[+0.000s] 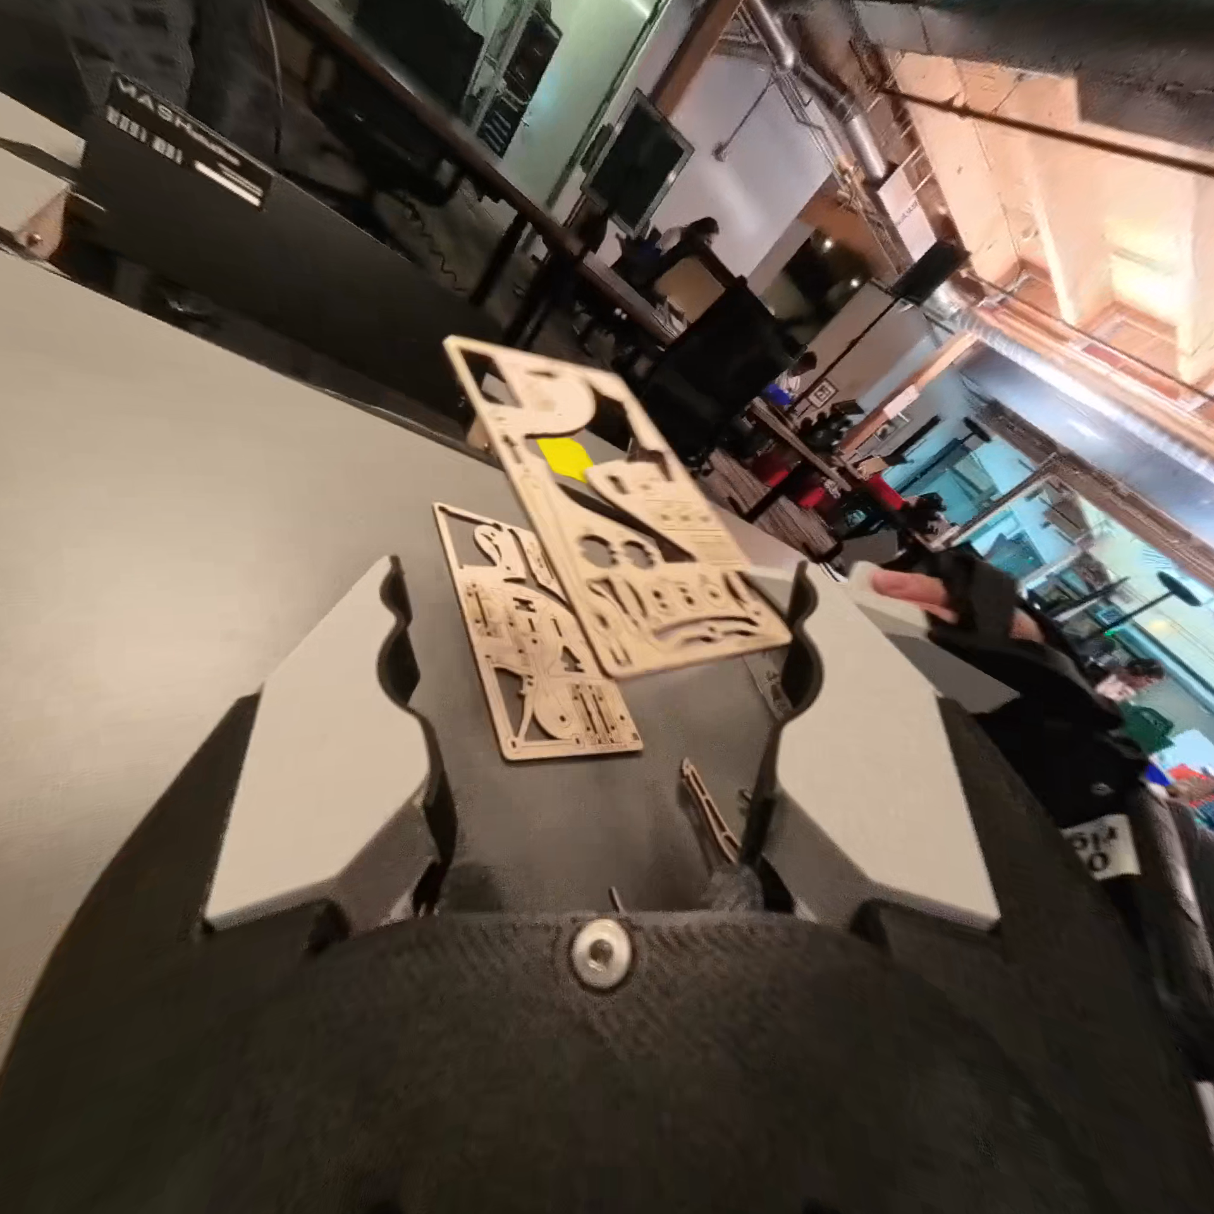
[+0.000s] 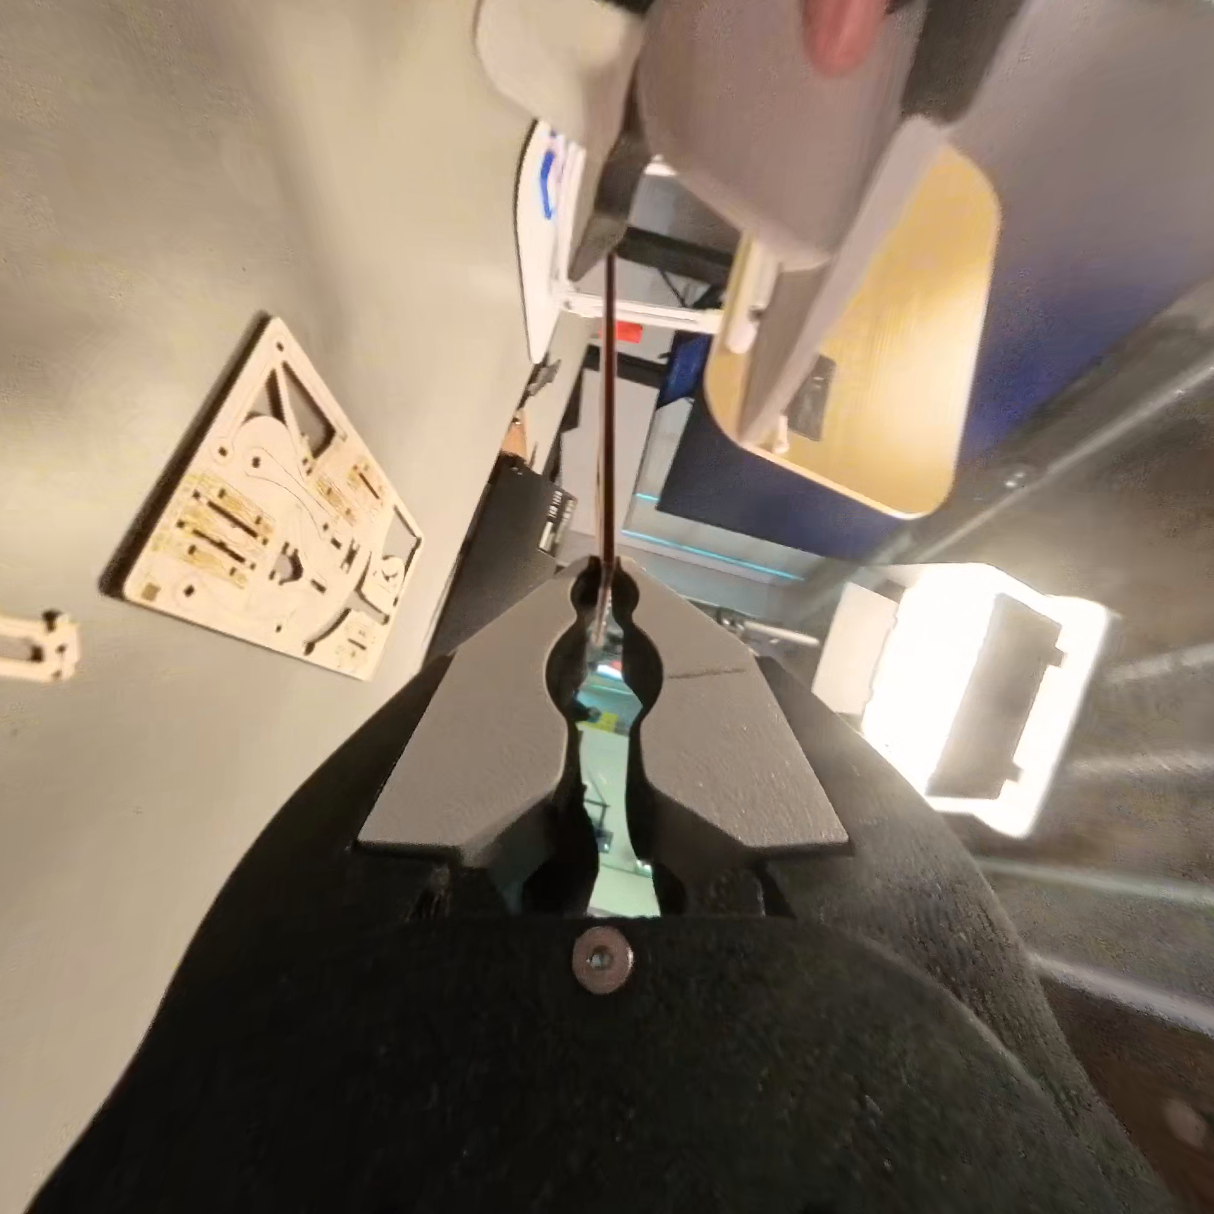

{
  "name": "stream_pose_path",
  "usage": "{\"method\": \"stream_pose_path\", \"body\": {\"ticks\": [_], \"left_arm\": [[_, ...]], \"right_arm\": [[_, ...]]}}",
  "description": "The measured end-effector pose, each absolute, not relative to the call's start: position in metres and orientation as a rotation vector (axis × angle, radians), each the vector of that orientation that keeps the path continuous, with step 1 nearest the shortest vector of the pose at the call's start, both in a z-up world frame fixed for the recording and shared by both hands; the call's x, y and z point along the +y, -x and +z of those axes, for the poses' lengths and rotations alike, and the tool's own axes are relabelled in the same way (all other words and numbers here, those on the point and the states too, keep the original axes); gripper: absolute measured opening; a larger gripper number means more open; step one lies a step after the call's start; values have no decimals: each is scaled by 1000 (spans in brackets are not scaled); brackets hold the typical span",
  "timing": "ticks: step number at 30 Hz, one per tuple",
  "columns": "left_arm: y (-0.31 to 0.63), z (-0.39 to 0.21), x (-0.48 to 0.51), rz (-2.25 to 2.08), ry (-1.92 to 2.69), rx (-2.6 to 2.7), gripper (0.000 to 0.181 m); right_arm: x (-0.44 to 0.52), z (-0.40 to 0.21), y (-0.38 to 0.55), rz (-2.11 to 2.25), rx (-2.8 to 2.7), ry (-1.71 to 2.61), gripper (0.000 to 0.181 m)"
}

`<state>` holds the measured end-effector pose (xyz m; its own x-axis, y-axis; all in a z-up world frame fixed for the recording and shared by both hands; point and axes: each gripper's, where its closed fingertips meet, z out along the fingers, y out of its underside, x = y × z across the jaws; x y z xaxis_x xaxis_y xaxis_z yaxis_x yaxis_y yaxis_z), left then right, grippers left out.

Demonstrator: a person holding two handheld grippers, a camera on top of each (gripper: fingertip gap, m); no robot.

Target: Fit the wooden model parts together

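Observation:
My right gripper (image 2: 607, 571) is shut on a thin laser-cut wooden sheet (image 2: 607, 427), seen edge-on and held in the air. Its far end reaches a finger (image 2: 601, 217) of the left gripper. In the left wrist view the same sheet (image 1: 611, 512) hangs tilted above the table, its near corner beside my right-hand finger (image 1: 798, 617). My left gripper (image 1: 598, 584) is wide open and empty. A second wooden sheet (image 1: 532, 644) lies flat on the table between its fingers; it also shows in the right wrist view (image 2: 263, 506). A loose wooden strip (image 1: 709, 821) lies nearer.
The grey table (image 1: 164, 525) runs left. A gloved hand (image 1: 972, 611) shows at right, a yellow patch (image 1: 565, 456) behind the raised sheet. A black case (image 1: 197, 197) stands at the back. A small wooden piece (image 2: 39, 647) lies at the left edge. A chair (image 2: 854, 328) stands beyond. Between my right fingertips and the small wooden piece (image 2: 39, 647) there is roughly 12 cm. The left camera catches it too, in the left wrist view (image 1: 690, 771).

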<state>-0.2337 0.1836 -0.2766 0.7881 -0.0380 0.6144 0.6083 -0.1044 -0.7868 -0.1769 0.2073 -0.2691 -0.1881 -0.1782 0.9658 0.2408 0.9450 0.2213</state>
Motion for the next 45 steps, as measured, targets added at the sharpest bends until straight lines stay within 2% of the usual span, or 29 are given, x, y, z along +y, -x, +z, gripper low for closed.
{"method": "stream_pose_path", "body": {"ticks": [3,5,6,8,10,18,20,24,26,29,32,35,36,40,43,45], "left_arm": [[218,-270,185,-660,1576,-402,110],[201,-260,184,-776,1540,-346,100],[191,-253,182,-855,1510,-311,94],[169,-233,173,-1065,1408,-214,67],[157,-219,163,-1281,1302,-168,51],[139,-227,161,-1438,1335,-112,11],[138,-228,162,-1443,1333,-124,3],[145,-237,169,-1286,1394,-133,1],[148,-236,169,-1255,1384,-127,1],[146,-230,164,-1304,1339,-92,1],[137,-227,160,-1318,1327,-23,1],[130,-227,158,-1320,1323,16,1],[130,-226,158,-1322,1318,17,1],[131,-222,155,-1361,1283,22,1],[130,-222,153,-1378,1280,36,1],[128,-222,152,-1389,1279,43,1]], "right_arm": [[185,-251,153,-388,-1639,-28,0],[166,-243,141,-401,-1598,-95,1],[160,-239,135,-421,-1580,-125,0],[151,-235,125,-447,-1552,-171,1],[147,-230,117,-470,-1531,-190,1],[155,-231,98,-562,-1529,-199,1],[164,-243,96,-517,-1618,-91,9],[188,-254,87,-251,-1726,353,42],[190,-256,83,21,-1750,591,56],[162,-236,88,845,-1642,1004,55],[168,-212,99,1293,-1376,1314,51],[172,-215,108,1421,-1284,1497,36],[170,-214,110,1459,-1272,1521,34],[175,-212,111,1533,-1202,1556,11],[174,-210,112,1622,-1171,1565,9],[171,-210,113,1691,-1160,1572,18]]}}
